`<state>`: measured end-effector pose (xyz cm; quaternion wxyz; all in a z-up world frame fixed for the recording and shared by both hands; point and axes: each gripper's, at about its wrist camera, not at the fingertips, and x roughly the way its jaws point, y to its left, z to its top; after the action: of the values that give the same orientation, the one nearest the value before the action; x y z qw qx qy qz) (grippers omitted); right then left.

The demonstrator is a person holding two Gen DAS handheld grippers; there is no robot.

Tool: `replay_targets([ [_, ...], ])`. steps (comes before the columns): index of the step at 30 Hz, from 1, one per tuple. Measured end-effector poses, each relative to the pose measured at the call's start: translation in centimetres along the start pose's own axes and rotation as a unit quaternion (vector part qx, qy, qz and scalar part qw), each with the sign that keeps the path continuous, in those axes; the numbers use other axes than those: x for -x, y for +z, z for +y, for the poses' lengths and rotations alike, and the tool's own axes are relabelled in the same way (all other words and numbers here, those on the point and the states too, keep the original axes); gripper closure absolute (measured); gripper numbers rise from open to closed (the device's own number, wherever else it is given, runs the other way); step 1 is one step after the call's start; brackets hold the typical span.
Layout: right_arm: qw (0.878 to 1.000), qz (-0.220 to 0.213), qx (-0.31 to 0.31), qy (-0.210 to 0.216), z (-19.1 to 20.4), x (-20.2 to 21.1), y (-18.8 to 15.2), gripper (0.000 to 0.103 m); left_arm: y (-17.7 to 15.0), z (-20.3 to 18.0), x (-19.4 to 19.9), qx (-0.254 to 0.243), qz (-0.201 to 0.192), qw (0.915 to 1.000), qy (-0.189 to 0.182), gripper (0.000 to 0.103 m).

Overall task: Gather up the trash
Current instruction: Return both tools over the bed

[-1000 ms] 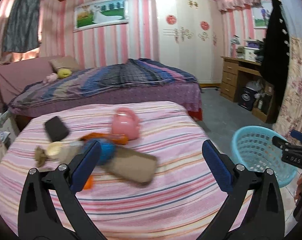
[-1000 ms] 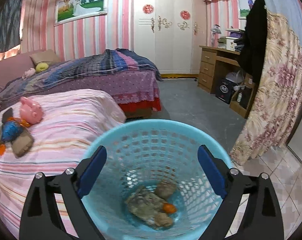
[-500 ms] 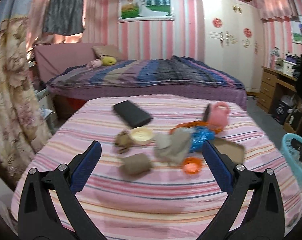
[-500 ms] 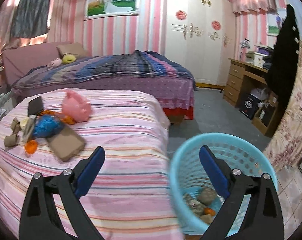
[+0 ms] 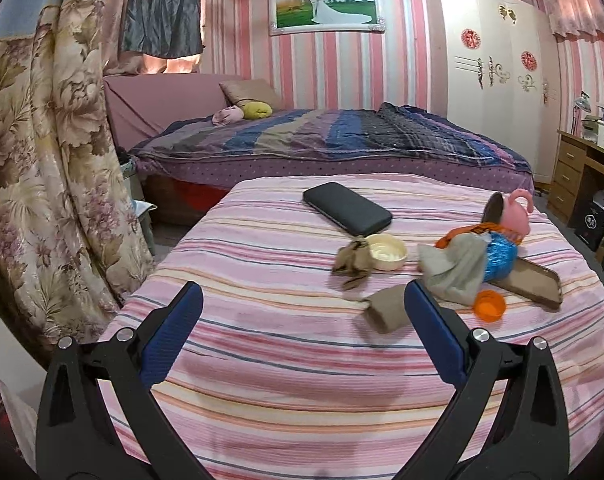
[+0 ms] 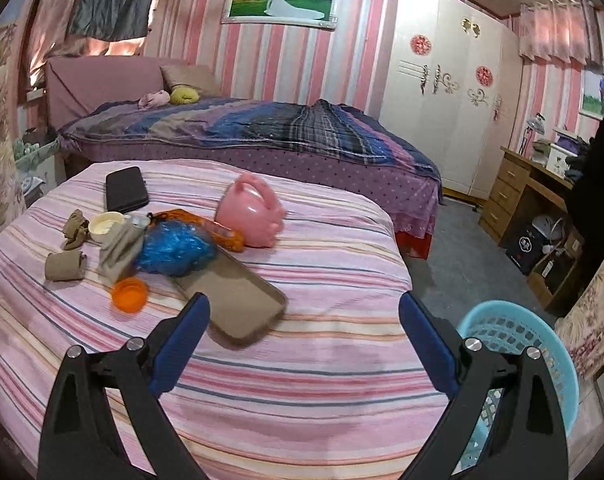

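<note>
Two hand-held grippers hover over a pink striped bed (image 5: 302,360), each with its blue-padded jaws spread wide and nothing between them. The left hand-held gripper (image 5: 302,324) looks across the bedcover; just ahead of its right finger lies a brown rolled scrap (image 5: 386,312), partly hidden behind that finger's tip. Farther ahead and to the right sit a crumpled brown wrapper (image 5: 352,262) touching a small cream tub (image 5: 386,254), a grey paper bag (image 5: 454,268) leaning against a blue crinkled bag (image 5: 500,258), and an orange cap (image 5: 489,306) just in front of them. Beyond the tub lies a black case (image 5: 347,208), and a pink piggy bank (image 5: 512,212) stands at the far right.

The right hand-held gripper (image 6: 304,326) faces the same pile from the other side. A brown tray (image 6: 238,300) lies just ahead of its left finger, one end under the blue bag. The orange cap, grey bag and brown roll lie farther ahead to its left; the piggy bank sits ahead, beyond the tray. A light blue basket (image 6: 518,332) stands on the floor beside the bed, just to the right of its right finger, partly hidden by it.
</note>
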<state>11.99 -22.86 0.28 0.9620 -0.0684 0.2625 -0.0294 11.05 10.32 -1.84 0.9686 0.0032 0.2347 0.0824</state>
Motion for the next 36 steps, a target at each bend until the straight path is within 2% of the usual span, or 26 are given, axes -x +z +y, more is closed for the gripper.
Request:
replay_targets([
  [11, 1.000, -0.003, 0.001, 0.014, 2.4, -0.2, 1.5, 0.010, -1.0, 1.4, -1.2, 0.005, 0.019, 0.9998, -0.002, 0.006],
  [20, 0.997, 0.043, 0.019, 0.062, 7.7, -3.7, 0.0, 0.010, -2.0, 2.1, -1.6, -0.011, 0.026, 0.9996, 0.006, 0.006],
  [28, 0.993, 0.072, 0.025, 0.095, 11.1, -6.1, -0.8, 0.011, -1.9, 2.9, -2.5, -0.004, 0.038, 0.9993, 0.001, 0.006],
  [29, 0.991, 0.080, 0.028, 0.099, 11.7, -6.6, -0.9, 0.012, -1.8, 2.9, -2.6, -0.002, 0.039, 0.9992, 0.001, 0.006],
  [31, 0.990, 0.090, 0.034, 0.106, 12.3, -7.2, -0.9, 0.023, -1.8, 2.8, -2.8, 0.002, 0.042, 0.9991, -0.002, 0.006],
  [36, 0.983, 0.114, 0.034, 0.139, 13.1, -8.8, -0.7, 0.039, -2.0, 2.4, -3.9, 0.002, 0.054, 0.9985, -0.004, 0.006],
])
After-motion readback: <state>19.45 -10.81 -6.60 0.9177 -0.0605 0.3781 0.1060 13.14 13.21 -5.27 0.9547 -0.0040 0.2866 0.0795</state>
